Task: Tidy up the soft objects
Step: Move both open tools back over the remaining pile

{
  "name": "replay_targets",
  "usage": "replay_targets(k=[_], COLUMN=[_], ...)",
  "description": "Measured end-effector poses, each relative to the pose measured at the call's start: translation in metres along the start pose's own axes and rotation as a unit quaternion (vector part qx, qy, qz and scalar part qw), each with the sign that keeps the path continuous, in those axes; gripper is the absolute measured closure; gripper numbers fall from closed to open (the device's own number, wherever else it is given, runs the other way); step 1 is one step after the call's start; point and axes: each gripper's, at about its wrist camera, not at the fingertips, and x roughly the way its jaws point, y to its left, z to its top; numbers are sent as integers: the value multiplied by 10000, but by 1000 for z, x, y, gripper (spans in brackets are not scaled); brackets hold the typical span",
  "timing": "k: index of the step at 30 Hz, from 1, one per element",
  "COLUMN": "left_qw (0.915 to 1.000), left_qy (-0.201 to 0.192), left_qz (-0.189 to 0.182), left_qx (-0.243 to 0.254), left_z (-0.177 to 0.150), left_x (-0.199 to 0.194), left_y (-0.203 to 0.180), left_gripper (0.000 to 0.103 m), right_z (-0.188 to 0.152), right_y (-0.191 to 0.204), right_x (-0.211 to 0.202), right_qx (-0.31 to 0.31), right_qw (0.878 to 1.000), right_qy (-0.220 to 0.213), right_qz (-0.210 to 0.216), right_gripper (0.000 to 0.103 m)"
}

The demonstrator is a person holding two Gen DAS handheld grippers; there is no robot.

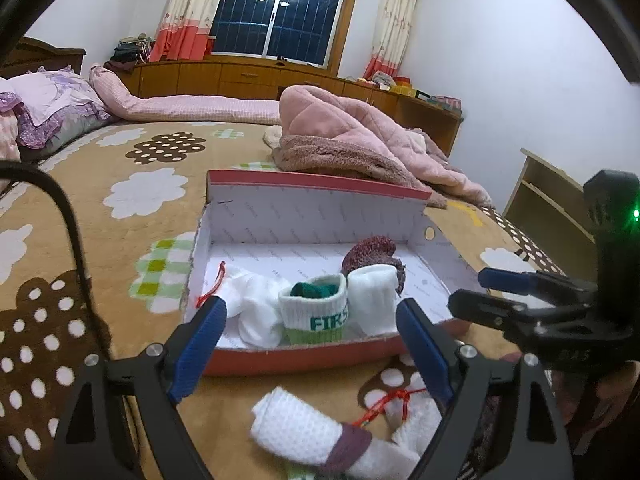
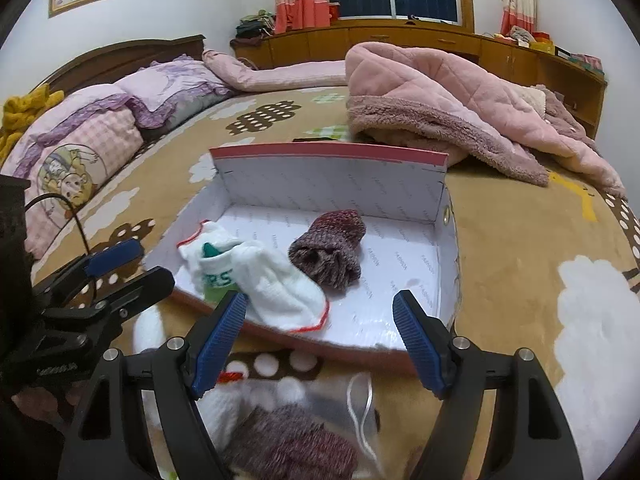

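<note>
Left wrist view: the left gripper (image 1: pixel 310 346) hangs with fingers spread wide and empty over the near rim of the red cardboard box with white lining (image 1: pixel 320 184), which holds a rolled white-and-green sock (image 1: pixel 314 312). A white waffle-knit sock with a maroon band (image 1: pixel 312 432) lies on the tan patterned blanket (image 1: pixel 120 168).

Right wrist view: the right gripper (image 2: pixel 320 344) is likewise spread and empty. A rolled maroon knit sock (image 2: pixel 332 246) sits inside the box; another maroon knit sock (image 2: pixel 292 444) lies blurred below the fingers.

Dim warm indoor light, dark window (image 1: pixel 280 12), fisheye-bent edges, near foreground blurred.
</note>
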Motion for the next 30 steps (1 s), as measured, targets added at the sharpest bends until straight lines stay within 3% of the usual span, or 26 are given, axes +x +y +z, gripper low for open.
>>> replay_targets(k=[15, 25, 30], left_qw=[9997, 9973, 9968], left_qy=[210, 579, 752], left_qz=[29, -232, -241], left_qx=[127, 400, 116], left_z=[-5, -24, -35], left_x=[-52, -69, -74], left_y=[-6, -18, -10], left_gripper=[13, 14, 27], right_z=[-12, -40, -53], right_y=[15, 22, 15], right_x=[-43, -50, -48], right_qx=[-37, -182, -19], right_qw=[9998, 9977, 9955], right_qy=[114, 518, 807], right_qz=[165, 401, 504], right_gripper=[25, 25, 25])
